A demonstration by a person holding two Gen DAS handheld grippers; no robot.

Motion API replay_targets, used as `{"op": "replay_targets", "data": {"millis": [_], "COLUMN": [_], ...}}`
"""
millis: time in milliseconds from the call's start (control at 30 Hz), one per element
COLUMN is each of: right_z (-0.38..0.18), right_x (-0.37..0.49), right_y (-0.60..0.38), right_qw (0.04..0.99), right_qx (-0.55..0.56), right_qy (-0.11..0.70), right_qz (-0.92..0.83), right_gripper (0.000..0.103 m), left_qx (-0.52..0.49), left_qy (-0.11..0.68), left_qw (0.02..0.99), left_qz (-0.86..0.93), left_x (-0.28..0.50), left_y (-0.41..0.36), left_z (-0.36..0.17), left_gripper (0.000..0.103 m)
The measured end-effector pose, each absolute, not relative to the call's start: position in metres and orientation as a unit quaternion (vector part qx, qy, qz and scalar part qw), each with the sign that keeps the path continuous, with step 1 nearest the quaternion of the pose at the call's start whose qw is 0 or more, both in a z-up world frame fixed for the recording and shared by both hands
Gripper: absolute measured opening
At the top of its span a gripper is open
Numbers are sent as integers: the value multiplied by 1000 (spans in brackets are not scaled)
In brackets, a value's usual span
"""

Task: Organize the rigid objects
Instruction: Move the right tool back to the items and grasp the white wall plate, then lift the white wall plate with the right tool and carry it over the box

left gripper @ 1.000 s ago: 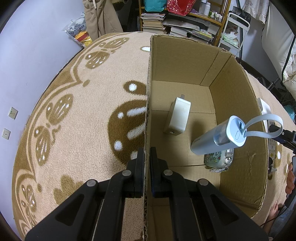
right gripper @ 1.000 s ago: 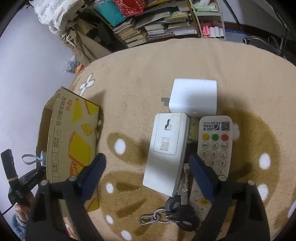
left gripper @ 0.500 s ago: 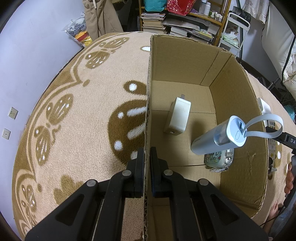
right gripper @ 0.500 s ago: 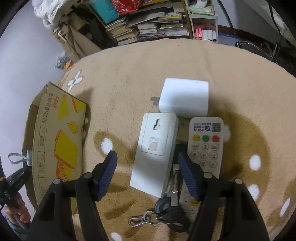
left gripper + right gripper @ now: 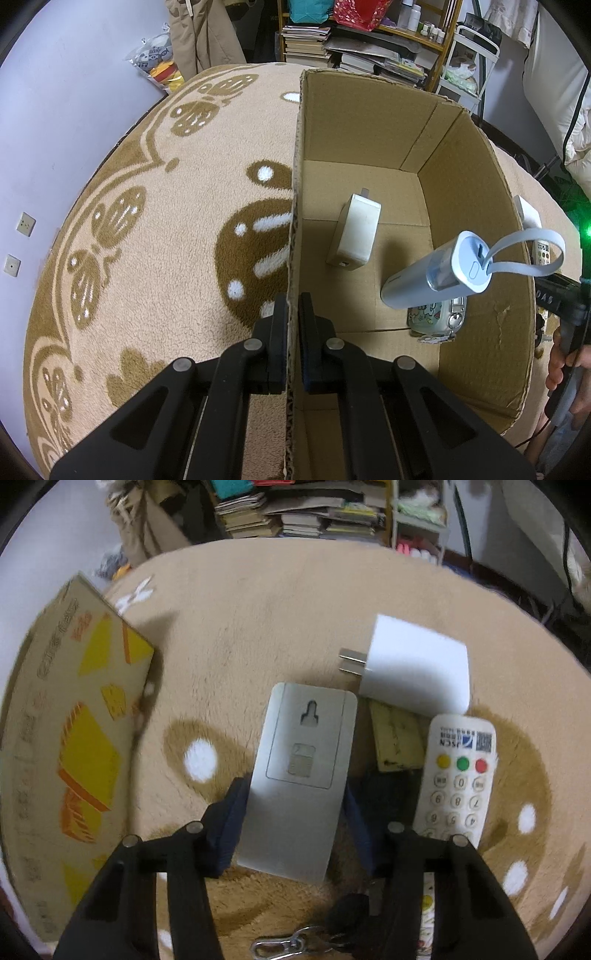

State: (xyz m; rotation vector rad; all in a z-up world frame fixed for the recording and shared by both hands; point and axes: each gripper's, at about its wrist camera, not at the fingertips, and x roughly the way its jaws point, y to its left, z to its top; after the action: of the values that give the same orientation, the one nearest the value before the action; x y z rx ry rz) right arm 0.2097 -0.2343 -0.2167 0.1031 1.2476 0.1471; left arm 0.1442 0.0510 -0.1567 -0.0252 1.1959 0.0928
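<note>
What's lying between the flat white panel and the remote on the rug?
Right wrist view: between the white panel and remote lies a yellowish flat piece, with something dark, unidentifiable, below it.

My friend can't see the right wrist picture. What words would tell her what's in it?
The right gripper is closing around a flat white panel lying on a tan rug. Beside it lie a white remote, a white plug adapter and keys, with a cardboard box at left.

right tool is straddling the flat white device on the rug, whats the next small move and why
Probably finish closing: the right tool has the flat white device between its closing jaws, pads near both long edges. The left tool clamps the cardboard box wall.
</note>
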Motion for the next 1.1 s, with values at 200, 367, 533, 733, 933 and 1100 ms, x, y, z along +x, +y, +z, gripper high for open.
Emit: {"op": "replay_targets", "data": {"millis": [200,367,533,733,933,1100], "right_z": [-198,-178,-172,-162,-150,-138], "right_x": [205,201,197,196,196,193], "right_y": [-243,-245,-237,-242,-250,-245], "right_qw": [820,835,840,849,853,863], "right_qx": [74,96,99,113,148,149], "right_qy": [563,536,526,511,495,476], "right_qz": [71,83,88,70,77,88], "right_gripper": [54,53,53,53,53,53], "left_qx": [-13,-11,-12,-11,-11,-12], "left_qy": [563,563,563,563,563,563], "left_qw": [825,826,825,825,825,825], "left_qz": [44,43,43,43,43,43], "left_x": [144,144,144,144,144,145], "left_y": [51,52,52,52,52,52], "left_z": [-157,-156,-156,-156,-156,-156], "left_gripper": [5,5,5,5,5,5]}}
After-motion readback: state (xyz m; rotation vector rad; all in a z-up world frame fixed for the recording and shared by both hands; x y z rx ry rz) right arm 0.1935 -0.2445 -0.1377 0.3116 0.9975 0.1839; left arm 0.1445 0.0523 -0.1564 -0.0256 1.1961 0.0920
